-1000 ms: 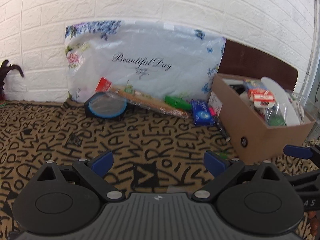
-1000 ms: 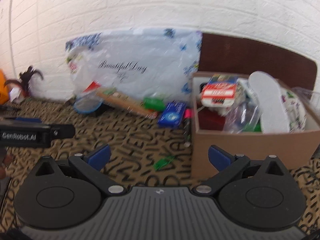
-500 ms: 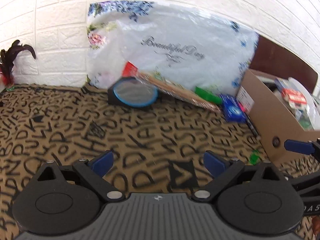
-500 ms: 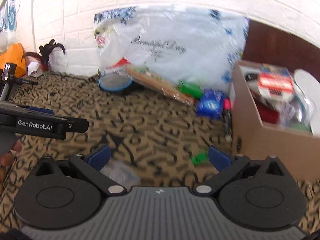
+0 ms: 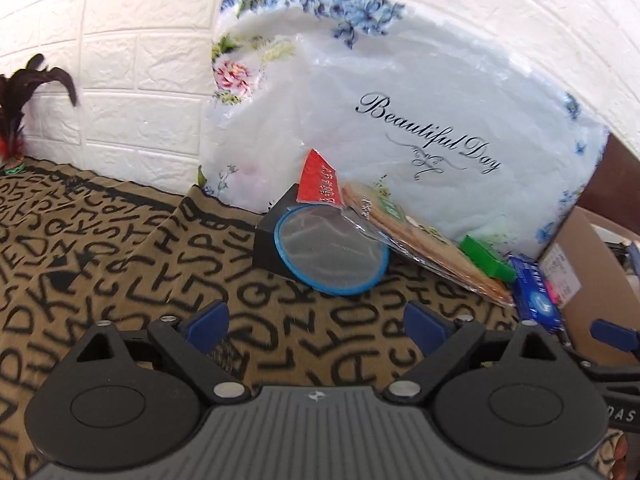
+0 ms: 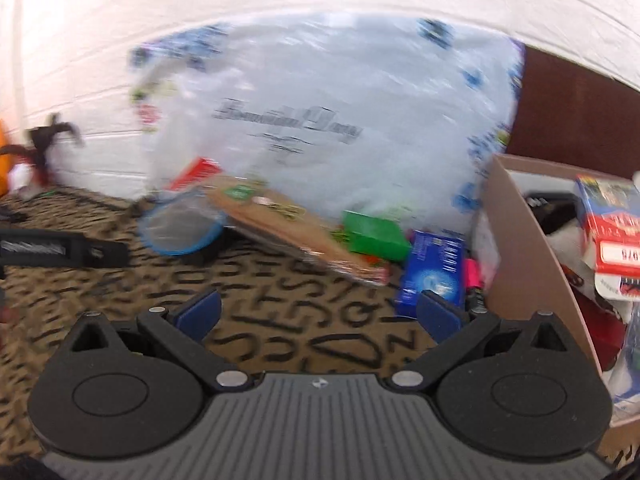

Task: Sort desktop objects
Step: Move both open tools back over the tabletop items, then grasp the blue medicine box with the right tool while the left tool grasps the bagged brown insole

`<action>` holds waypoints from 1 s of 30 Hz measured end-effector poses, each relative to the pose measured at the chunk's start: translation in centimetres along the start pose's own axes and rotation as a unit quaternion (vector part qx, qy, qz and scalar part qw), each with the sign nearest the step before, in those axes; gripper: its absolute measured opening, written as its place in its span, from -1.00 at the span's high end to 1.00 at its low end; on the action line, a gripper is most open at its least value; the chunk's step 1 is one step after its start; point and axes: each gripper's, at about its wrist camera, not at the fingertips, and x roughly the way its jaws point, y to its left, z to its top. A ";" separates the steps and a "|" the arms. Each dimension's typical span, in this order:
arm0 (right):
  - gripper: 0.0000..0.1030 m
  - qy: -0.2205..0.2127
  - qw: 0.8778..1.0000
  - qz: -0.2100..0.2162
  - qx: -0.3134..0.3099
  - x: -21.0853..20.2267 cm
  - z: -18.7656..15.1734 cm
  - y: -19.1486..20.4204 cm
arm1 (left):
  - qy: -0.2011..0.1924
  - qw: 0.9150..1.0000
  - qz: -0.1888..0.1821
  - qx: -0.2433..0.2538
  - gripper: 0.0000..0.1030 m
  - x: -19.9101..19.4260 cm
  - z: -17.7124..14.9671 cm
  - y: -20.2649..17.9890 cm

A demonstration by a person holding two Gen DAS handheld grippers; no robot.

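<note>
Loose objects lie along the foot of a white flowered plastic bag (image 5: pixel 400 120): a black box with a blue-rimmed round mesh lid (image 5: pixel 332 256), a long clear packet of sticks with a red label (image 5: pixel 404 236), a green box (image 5: pixel 486 258) and a blue box (image 5: pixel 538 298). My left gripper (image 5: pixel 316 320) hangs over the lettered cloth short of the mesh lid; its jaws are closing with nothing between them. My right gripper (image 6: pixel 320 312) stands open and empty, close to the blue box (image 6: pixel 434 268), green box (image 6: pixel 374 236) and a pink marker (image 6: pixel 472 274).
A brown cardboard box (image 6: pixel 536 248) full of packets stands at the right, seen too in the left wrist view (image 5: pixel 592 264). A dark feathered thing (image 5: pixel 24 92) stands at the far left by the white brick wall. The patterned cloth (image 5: pixel 120 248) covers the table.
Both grippers have moved forward and left toward the row of objects by the bag, which now looks larger. The cardboard box has slid toward the right edge. The right view is blurred.
</note>
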 end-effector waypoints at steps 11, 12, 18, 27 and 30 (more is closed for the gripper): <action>-0.91 0.041 0.993 -0.111 0.005 7.6 -0.2 -1.6 | 0.020 0.996 -0.090 0.012 -0.73 5.6 1.9 -3.8; -0.91 0.044 0.992 -0.115 0.008 8.1 -0.2 -1.7 | 0.024 0.995 -0.093 0.009 -0.77 6.3 2.0 -4.3; -0.91 0.053 0.988 -0.147 0.009 11.5 0.0 -1.9 | 0.058 0.994 -0.071 -0.063 -0.94 9.9 2.8 -5.7; -0.41 0.034 0.988 -0.146 -0.019 11.4 -0.1 -2.1 | 0.070 0.991 -0.012 -0.113 -0.75 10.4 2.7 -6.8; -0.15 0.039 0.991 -0.123 -0.038 10.4 0.0 -1.8 | 0.067 0.992 -0.018 -0.108 -0.38 9.3 2.3 -6.8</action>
